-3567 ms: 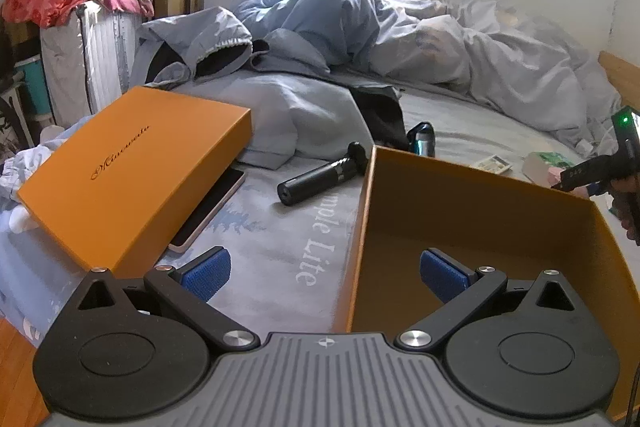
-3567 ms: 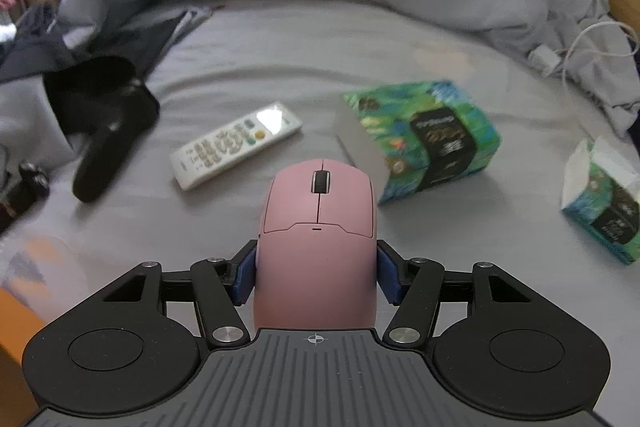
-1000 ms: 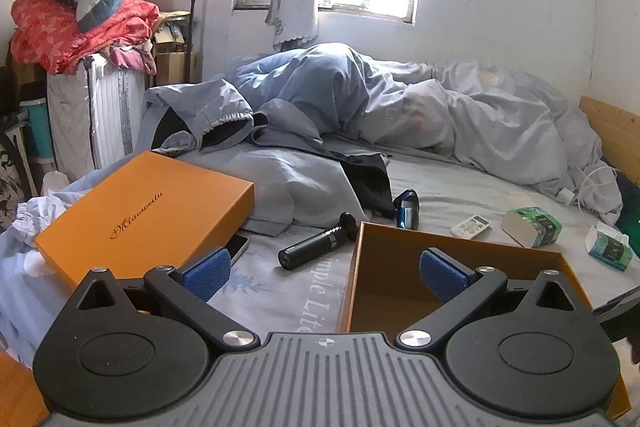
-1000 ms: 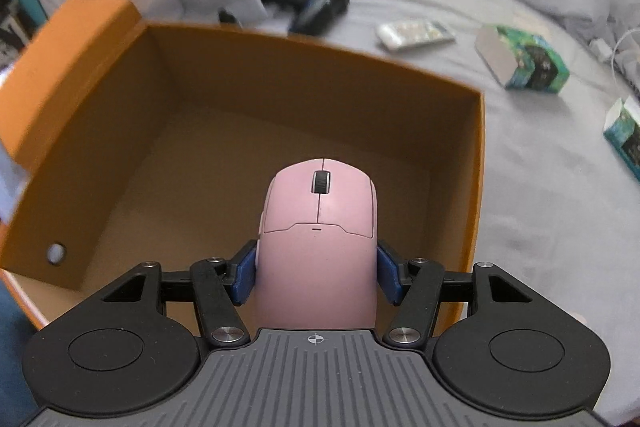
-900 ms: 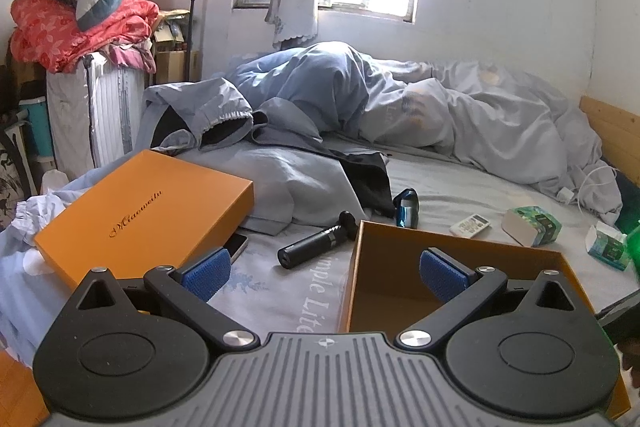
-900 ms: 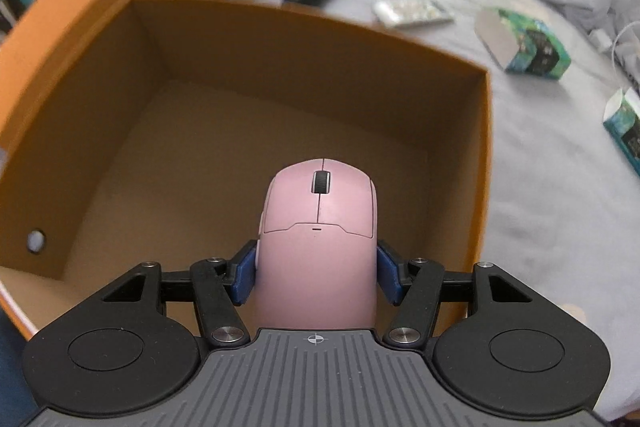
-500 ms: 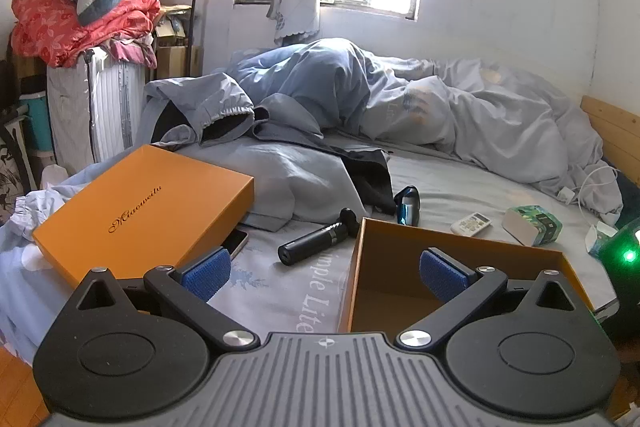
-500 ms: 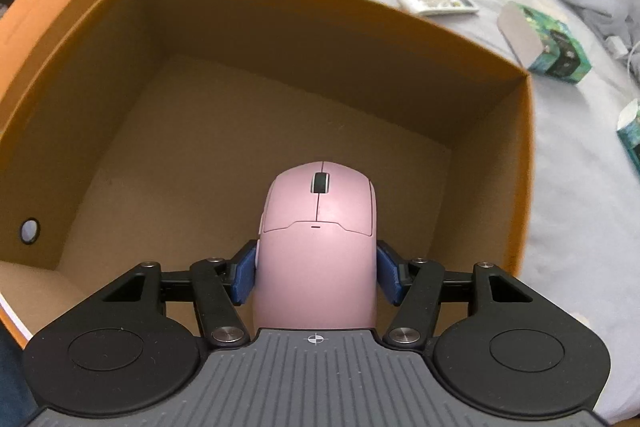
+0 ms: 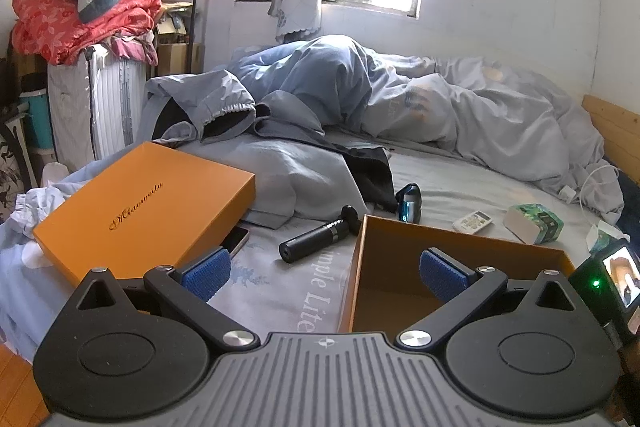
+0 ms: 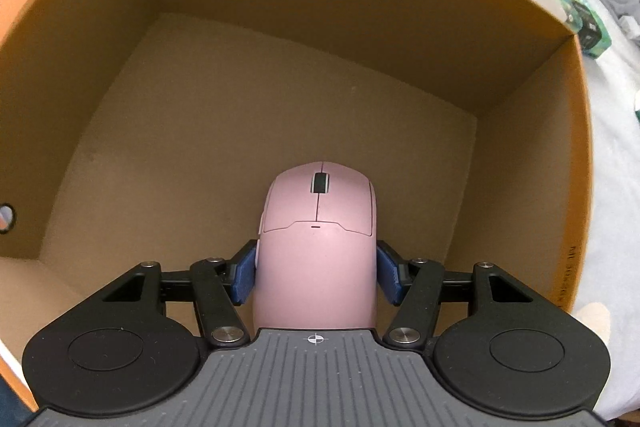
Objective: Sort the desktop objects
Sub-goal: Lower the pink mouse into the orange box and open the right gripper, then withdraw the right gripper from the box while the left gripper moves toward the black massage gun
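Note:
My right gripper is shut on a pink computer mouse and holds it low inside the open orange box, near the box's right wall. The box floor around the mouse is bare. In the left wrist view the same orange box stands on the bed at lower right. My left gripper is open and empty, hovering by the box's left wall. On the bed lie a black cylindrical tool, a dark blue-lit device and a white remote.
The orange box lid lies at left over a phone. A green tissue box and a second pack sit at right. Rumpled grey bedding fills the back. The right gripper's screen shows at right edge.
My right gripper has carried the mouse from the bed over the box and lowered it deep inside. My left gripper has drawn back slightly and stayed open.

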`<state>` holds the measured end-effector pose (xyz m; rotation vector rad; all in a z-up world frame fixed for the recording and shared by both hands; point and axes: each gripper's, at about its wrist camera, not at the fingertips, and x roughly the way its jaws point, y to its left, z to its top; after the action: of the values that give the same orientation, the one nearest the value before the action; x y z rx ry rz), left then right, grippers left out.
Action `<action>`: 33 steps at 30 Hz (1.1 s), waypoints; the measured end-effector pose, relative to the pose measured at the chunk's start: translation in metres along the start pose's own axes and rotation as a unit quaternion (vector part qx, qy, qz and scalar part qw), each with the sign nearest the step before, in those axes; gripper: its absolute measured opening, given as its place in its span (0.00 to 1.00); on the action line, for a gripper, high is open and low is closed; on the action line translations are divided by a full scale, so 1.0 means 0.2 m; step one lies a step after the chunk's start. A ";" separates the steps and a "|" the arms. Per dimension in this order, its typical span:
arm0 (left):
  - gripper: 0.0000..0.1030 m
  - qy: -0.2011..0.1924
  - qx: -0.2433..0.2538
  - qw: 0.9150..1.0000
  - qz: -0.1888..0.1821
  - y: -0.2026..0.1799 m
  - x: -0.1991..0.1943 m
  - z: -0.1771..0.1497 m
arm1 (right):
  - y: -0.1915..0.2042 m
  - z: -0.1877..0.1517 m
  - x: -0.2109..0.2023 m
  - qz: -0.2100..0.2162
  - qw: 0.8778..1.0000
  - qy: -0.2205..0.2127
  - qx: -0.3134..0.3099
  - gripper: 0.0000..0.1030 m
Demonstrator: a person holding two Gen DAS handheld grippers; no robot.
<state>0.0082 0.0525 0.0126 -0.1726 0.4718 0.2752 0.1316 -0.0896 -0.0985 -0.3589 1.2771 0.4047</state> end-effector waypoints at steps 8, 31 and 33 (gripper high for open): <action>1.00 0.003 0.001 1.000 -0.001 0.00 0.00 0.00 | 0.03 -0.01 0.00 -0.003 1.000 0.009 -0.011 0.61; 1.00 -0.001 -0.002 1.000 0.000 0.00 -0.02 0.00 | -0.04 -0.08 -0.44 0.043 0.994 -0.101 0.016 0.78; 1.00 -0.001 -0.002 1.000 0.000 0.00 -0.02 0.00 | -0.07 -0.10 -0.49 0.051 0.990 -0.131 0.022 0.79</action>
<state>0.0051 0.0517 0.0148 -0.1762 0.4694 0.2755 0.0981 -0.1209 -0.0077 -0.1953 1.0489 0.4924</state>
